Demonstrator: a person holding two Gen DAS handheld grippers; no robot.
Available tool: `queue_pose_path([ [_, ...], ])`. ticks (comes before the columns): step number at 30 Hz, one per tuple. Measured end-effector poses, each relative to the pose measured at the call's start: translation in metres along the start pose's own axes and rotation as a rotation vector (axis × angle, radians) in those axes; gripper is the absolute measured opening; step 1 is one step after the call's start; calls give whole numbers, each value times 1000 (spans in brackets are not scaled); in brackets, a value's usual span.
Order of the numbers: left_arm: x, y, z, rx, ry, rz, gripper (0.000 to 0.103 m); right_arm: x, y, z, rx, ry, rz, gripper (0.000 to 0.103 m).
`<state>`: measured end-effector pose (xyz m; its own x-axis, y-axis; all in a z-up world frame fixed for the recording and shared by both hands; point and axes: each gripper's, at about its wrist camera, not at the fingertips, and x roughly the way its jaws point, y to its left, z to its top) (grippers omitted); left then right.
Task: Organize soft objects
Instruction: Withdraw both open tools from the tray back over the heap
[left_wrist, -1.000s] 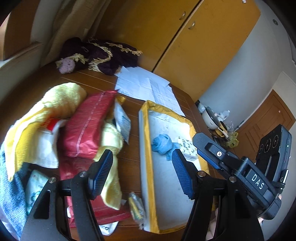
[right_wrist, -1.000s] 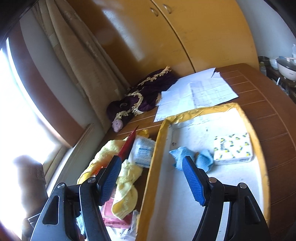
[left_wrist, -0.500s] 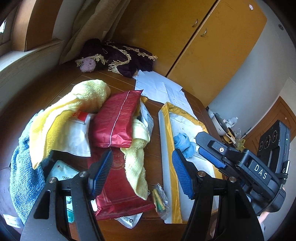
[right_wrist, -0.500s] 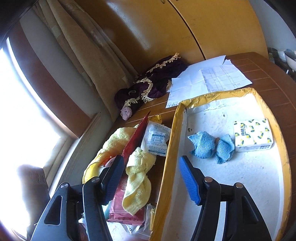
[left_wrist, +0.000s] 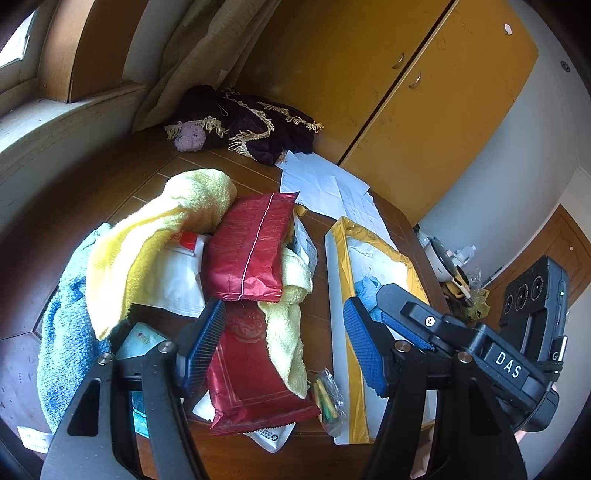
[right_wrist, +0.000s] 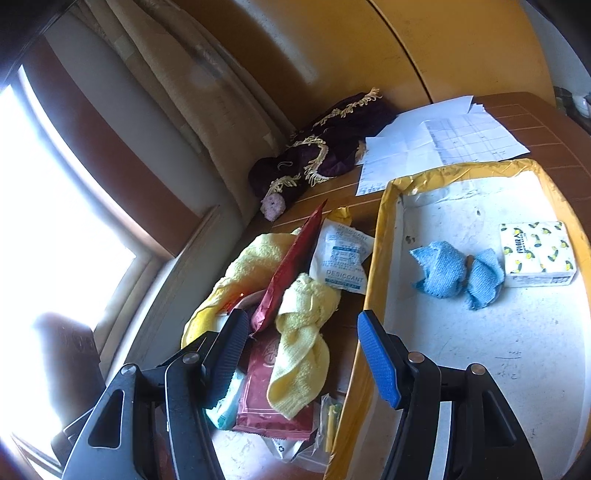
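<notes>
At the far left of your table (left_wrist: 122, 184) a blue towel (left_wrist: 61, 343) lies flat, with a yellow towel (left_wrist: 155, 229) draped over its inner edge and heaped onward over a white pouch (left_wrist: 177, 280). Your left gripper (left_wrist: 284, 341) hangs over this pile with its fingers spread wide and nothing between them; its left pad sits above a pale tissue pack (left_wrist: 142, 338), and in the gap you see two red packets (left_wrist: 255, 247), one lying across the other, and a second yellow cloth (left_wrist: 288, 332) trailing over the lower one. Just right of the pile lies a small clear bag (left_wrist: 327, 398) of yellow-green pieces, touching the tray's near wall. Your right gripper (right_wrist: 303, 354) is likewise spread and empty, its left pad over the pile and its right pad over the yellow-rimmed tray (right_wrist: 373, 258). Beside that rim a desiccant sachet (right_wrist: 341, 258) leans on the pile. Inside the tray, a crumpled blue cloth (right_wrist: 456, 273) rests on the white floor, and just right of it sits a lemon-print tissue pack (right_wrist: 537, 253).
</notes>
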<state>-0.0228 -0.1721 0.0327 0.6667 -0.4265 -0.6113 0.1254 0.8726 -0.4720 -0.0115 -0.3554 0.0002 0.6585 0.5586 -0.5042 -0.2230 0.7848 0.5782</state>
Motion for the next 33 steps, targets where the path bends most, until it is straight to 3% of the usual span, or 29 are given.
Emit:
queue_pose_path([
  [33, -1, -1, -2, 0, 1, 11, 66, 3, 2, -6, 3, 26, 20, 64],
])
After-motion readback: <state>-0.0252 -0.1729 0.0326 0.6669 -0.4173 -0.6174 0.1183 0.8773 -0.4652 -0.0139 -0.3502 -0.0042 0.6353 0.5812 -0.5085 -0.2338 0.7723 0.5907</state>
